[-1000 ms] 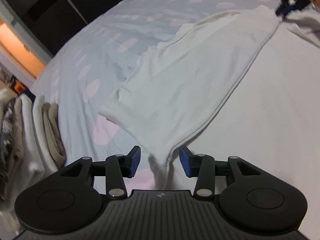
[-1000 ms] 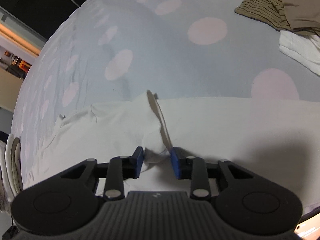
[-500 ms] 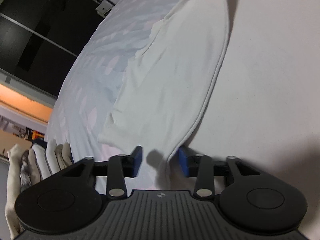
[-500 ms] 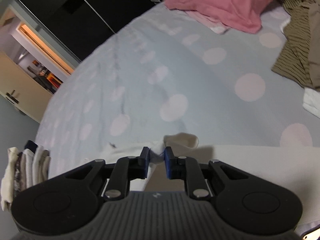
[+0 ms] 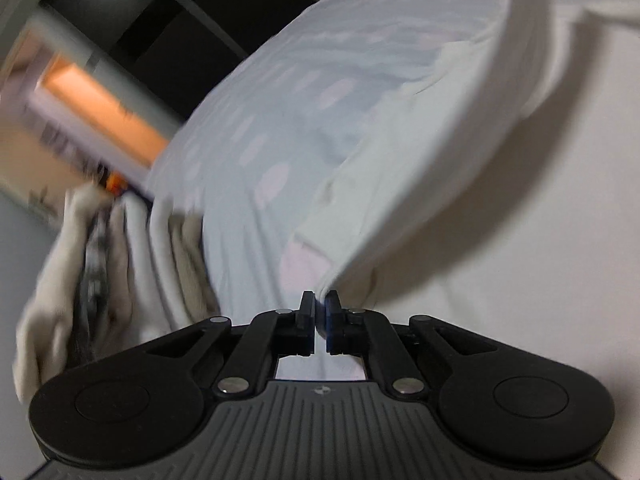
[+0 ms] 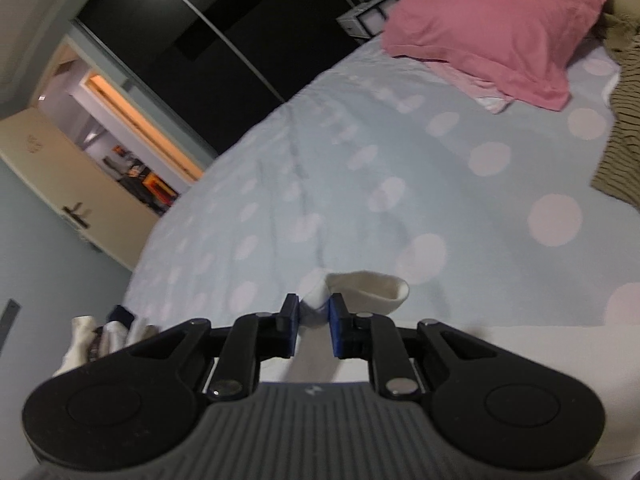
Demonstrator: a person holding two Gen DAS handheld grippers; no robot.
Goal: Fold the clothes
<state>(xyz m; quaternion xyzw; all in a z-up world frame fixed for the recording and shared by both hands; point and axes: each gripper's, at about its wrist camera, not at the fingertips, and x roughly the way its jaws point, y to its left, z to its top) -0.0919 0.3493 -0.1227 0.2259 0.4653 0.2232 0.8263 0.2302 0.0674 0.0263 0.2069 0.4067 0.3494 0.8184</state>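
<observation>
The left gripper (image 5: pixel 319 309) is pinched nearly closed on a corner of the white shirt (image 5: pixel 452 128), whose folded panel rises away from it in a lifted arc above the rest of the garment on the bed (image 5: pixel 280 92). The right gripper (image 6: pixel 313 312) clamps another bunch of the same white cloth, a rolled edge curling just beyond its fingers. To the left, blurred, stands what looks like a stack of folded clothes (image 5: pixel 120 256). Farther up the bed lie a pink pillow (image 6: pixel 496 28) and a striped garment (image 6: pixel 622 120).
</observation>
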